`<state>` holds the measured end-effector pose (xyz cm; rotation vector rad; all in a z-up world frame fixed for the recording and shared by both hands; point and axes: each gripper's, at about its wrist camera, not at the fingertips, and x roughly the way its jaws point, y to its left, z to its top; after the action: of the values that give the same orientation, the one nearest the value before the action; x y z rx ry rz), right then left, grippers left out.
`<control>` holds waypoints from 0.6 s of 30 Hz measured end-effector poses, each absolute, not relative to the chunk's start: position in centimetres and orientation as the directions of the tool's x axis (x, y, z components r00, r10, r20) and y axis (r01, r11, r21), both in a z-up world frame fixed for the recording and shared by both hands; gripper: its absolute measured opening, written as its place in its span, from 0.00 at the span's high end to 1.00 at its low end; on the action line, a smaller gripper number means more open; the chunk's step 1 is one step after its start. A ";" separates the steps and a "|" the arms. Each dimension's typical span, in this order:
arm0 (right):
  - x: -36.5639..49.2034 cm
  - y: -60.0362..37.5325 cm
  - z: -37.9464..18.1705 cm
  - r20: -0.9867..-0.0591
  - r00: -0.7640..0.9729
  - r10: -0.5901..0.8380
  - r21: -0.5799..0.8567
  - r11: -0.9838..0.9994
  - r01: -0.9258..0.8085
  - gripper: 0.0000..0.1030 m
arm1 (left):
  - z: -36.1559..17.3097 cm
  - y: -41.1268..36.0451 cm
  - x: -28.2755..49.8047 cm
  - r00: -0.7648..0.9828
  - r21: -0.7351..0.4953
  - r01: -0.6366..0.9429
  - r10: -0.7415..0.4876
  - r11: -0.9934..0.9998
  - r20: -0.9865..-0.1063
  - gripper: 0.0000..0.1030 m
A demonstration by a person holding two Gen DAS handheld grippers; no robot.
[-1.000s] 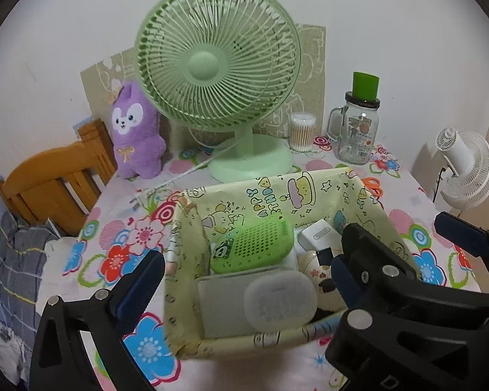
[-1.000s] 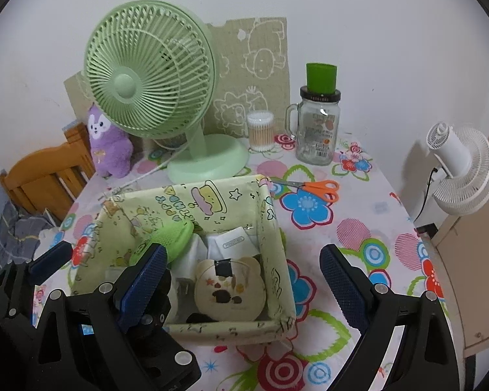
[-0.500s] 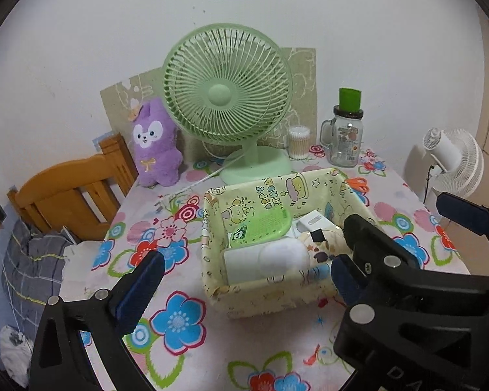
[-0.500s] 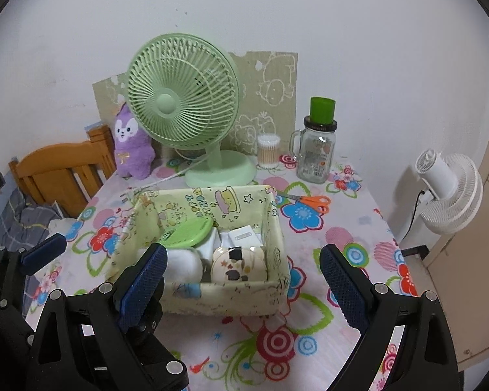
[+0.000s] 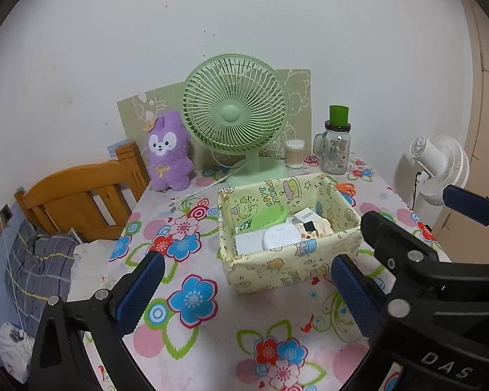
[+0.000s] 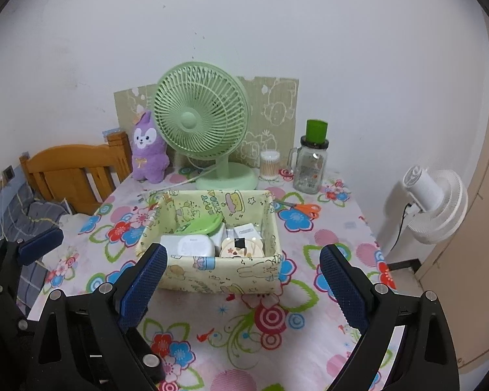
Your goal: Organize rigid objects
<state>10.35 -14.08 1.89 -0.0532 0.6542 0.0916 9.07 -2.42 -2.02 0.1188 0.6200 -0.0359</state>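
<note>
L tongs (image 5: 244, 280) spread wide, nothing btwn the blue pads; R tongs (image 6: 243, 268) likewise released, empty. Both hang above the counter (image 6: 212, 332), on the near side of the bin (image 6: 212, 273), not touching it.

Bin = the task's container: soft fabric box, pale yellow w/ cartoon print, sits mid-counter, walls a bit slumped. I'd judge it floppy; take it by a wall and it'll fold, so better lift from both sides or leave it be.

Inside, packed close:
- green case (image 6: 200, 224), oval, perforated top, leaning at the back left. Hard plastic, looks light; take it across the narrow width.
- white case (image 6: 192, 246), rounded, front left. Smooth shell, prob slippery, so centre the pads.
- white block (image 6: 246, 229), small, squarish, back right. Stiff, flat faces, easy pinch.
- round piece (image 6: 241, 247) w/ cat-type print, front right, black tag on top. Can't tell the material; looks rigid and thin, edge grip only.

All rigid items I can see are already in the bin, so my read: task is at or near its end.

Beyond: scissors (image 6: 301, 208) loose on the counter just right of the bin, maybe one more to stow. Fan (image 6: 202, 123), plush (image 6: 148, 151), jar (image 6: 311, 163) and swab tub (image 6: 270, 164) along the wall.
</note>
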 end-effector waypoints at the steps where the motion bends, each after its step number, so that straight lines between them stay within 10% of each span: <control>1: 10.0 -14.1 2.0 -0.607 0.792 0.067 -0.025 0.994 -0.104 0.06 | -2.0 -2.3 8.7 0.815 0.099 0.068 0.002 0.993 -0.579 0.00; 18: 3.0 -15.3 4.4 -0.545 0.837 0.051 -0.036 0.996 -0.084 0.02 | -0.2 -0.5 1.6 0.844 0.064 0.044 -0.003 0.997 -0.537 0.00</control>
<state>2.96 -15.35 4.36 -0.0591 0.5745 0.0714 1.63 -0.47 -0.21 0.0746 0.5660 -0.0245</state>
